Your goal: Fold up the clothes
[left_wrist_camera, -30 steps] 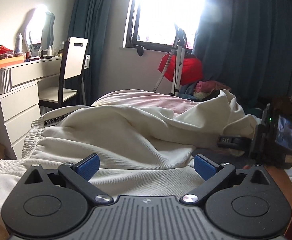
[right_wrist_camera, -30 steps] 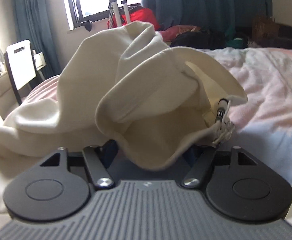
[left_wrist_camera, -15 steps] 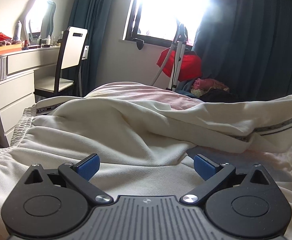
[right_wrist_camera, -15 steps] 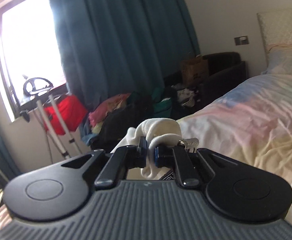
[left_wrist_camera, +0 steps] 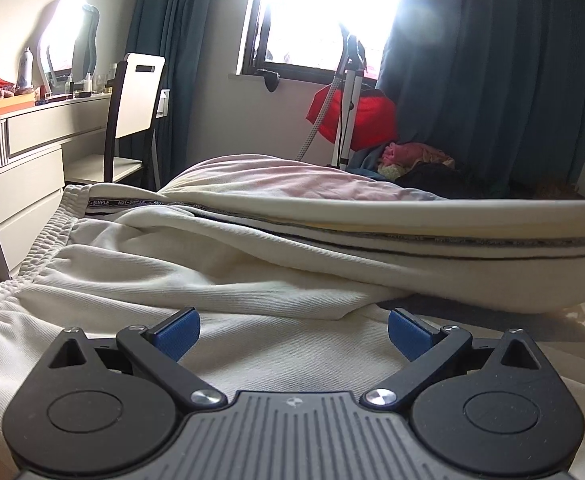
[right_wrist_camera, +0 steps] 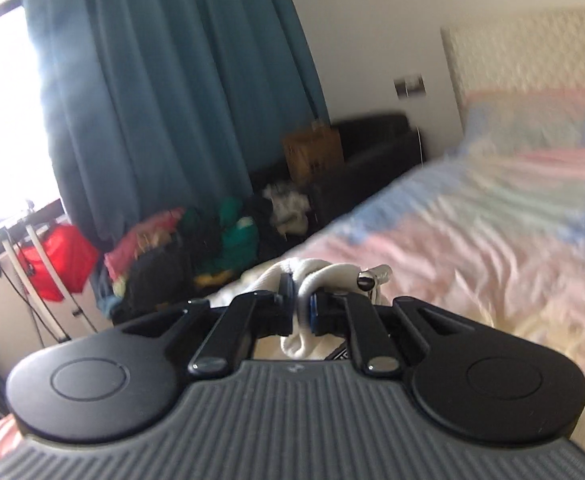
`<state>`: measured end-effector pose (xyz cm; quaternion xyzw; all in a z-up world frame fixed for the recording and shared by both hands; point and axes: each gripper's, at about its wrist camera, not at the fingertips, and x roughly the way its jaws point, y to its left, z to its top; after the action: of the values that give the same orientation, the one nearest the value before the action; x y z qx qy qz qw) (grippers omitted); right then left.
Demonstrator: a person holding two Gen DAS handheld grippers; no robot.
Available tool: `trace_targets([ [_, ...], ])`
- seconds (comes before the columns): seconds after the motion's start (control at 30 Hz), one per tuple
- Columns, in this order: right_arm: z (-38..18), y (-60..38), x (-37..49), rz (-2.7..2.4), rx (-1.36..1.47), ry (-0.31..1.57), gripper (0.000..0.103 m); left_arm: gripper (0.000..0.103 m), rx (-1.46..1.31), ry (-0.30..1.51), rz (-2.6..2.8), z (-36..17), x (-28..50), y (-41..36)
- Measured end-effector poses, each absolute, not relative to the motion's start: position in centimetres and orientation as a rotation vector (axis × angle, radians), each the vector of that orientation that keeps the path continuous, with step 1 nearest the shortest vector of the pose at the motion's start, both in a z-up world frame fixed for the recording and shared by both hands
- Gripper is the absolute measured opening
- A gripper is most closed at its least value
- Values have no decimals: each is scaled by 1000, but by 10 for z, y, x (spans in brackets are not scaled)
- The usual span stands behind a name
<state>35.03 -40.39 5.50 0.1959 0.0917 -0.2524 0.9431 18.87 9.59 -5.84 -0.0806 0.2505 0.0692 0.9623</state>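
A cream garment point(left_wrist_camera: 212, 280) with an elastic waistband point(left_wrist_camera: 48, 236) and a dark printed stripe lies spread over the bed. One side of it is lifted and stretched taut toward the right edge of the left wrist view. My left gripper point(left_wrist_camera: 290, 330) hovers low over the cloth, open, blue pads wide apart with nothing between them. In the right wrist view my right gripper point(right_wrist_camera: 301, 304) is shut on a bunched edge of the cream garment point(right_wrist_camera: 312, 276), with a metal-tipped drawstring point(right_wrist_camera: 372, 274) beside the pads, raised above the bed.
A pastel patterned bedspread point(right_wrist_camera: 492, 248) covers the bed, with a padded headboard point(right_wrist_camera: 532, 48) behind. A white dresser point(left_wrist_camera: 16, 160) and chair point(left_wrist_camera: 136, 108) stand left. A red bag on a stand point(left_wrist_camera: 352, 120) and a pile of clothes point(right_wrist_camera: 212, 240) sit below the window and teal curtains.
My right gripper closed on the garment's edge, then rose and swung right, pulling that side up taut. The left gripper stayed open in place.
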Motion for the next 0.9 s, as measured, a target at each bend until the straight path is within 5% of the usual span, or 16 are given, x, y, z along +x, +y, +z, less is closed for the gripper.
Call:
trace_targets([
  [0.27, 53, -377, 271, -469, 301, 74, 11, 101, -114, 466, 143, -55, 178, 85],
  [0.57, -33, -445, 419, -379, 403, 437, 15, 101, -142, 547, 143, -75, 188, 87],
  [0.63, -41, -450, 419, -346, 457, 420, 37, 101, -137, 543, 151, -76, 190, 86],
  [0.67, -42, -449, 411, -351, 464, 387, 67, 101, -131, 544, 159, -77, 192, 86],
  [0.7, -44, -445, 402, -356, 462, 351, 83, 101, -130, 547, 162, -77, 193, 86],
  [0.9, -53, -434, 325, -346, 499, 280, 87, 101, -148, 560, 131, -77, 191, 84],
])
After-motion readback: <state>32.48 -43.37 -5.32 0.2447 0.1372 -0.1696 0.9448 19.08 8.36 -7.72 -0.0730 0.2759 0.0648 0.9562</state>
